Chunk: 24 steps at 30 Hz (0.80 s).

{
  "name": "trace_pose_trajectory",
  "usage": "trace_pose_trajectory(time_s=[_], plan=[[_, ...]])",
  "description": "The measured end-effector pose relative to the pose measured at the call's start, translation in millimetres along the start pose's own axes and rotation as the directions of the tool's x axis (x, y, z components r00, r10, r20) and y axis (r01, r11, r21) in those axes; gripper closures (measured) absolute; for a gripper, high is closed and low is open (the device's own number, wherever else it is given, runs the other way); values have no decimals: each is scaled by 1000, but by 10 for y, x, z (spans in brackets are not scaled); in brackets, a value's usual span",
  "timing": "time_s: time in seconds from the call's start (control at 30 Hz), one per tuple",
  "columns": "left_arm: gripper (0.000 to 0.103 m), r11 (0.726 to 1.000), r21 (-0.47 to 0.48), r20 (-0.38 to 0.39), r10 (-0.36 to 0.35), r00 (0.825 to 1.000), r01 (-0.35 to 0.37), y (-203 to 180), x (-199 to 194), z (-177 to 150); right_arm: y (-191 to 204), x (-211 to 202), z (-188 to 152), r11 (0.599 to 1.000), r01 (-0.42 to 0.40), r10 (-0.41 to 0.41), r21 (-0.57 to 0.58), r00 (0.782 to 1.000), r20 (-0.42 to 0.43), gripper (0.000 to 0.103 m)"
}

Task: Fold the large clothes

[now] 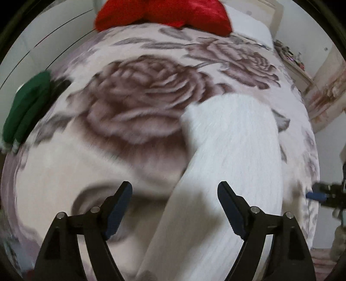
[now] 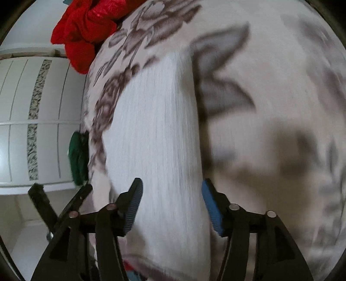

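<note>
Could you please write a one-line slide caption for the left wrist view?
Left gripper, open, above a folded white garment on a rose-patterned blanket.

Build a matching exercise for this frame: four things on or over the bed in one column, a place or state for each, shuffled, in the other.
Things
1. white garment
2. red cushion
3. green folded cloth
4. left gripper

Places or states
A. at the bed's far end
B. fingers apart, holding nothing
C. lying folded in a long strip on the floral blanket
D. at the bed's left edge, seen from the left wrist

Pairs: 1-C, 2-A, 3-D, 4-B
</note>
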<state>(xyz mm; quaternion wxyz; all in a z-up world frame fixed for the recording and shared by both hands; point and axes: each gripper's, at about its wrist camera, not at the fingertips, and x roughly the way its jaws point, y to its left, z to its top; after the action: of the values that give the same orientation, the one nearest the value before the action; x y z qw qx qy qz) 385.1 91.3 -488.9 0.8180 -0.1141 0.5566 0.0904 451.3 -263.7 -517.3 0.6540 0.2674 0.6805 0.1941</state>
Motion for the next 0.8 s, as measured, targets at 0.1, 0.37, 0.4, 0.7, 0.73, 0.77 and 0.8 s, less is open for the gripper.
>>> trace_pose_trajectory(time_s=[0.1,0.37,0.4,0.7,0.73,0.77,0.8], plan=[[23,997,-70,-49,15,999,-19,354,-66,-462,-191,140,-651,999,25,-22,32,996,-88,38],[51,981,-153,-280,-156,947,116,714,720,-1348,-621,983,-1764,981,51,5,190,960,-280,38],[88,975,-149,-264,-200,944,165,680,743,-1370,-635,1038,-1796,978,49,11,201,959,-284,38],[90,942,-99,-159,-332,930,319,541,217,-1526,-418,611,-2123,972,124,-114,197,992,-62,86],[90,941,-99,-165,-336,927,324,537,233,-1568,-397,545,-2146,973,137,-131,187,990,-45,86],[90,940,-101,-176,-340,924,327,547,271,-1604,-411,512,-2164,972,155,-151,177,988,-35,86],[90,937,-126,-197,-347,917,327,561,411,-1653,-447,534,-2167,969,169,-165,180,986,-39,86]])
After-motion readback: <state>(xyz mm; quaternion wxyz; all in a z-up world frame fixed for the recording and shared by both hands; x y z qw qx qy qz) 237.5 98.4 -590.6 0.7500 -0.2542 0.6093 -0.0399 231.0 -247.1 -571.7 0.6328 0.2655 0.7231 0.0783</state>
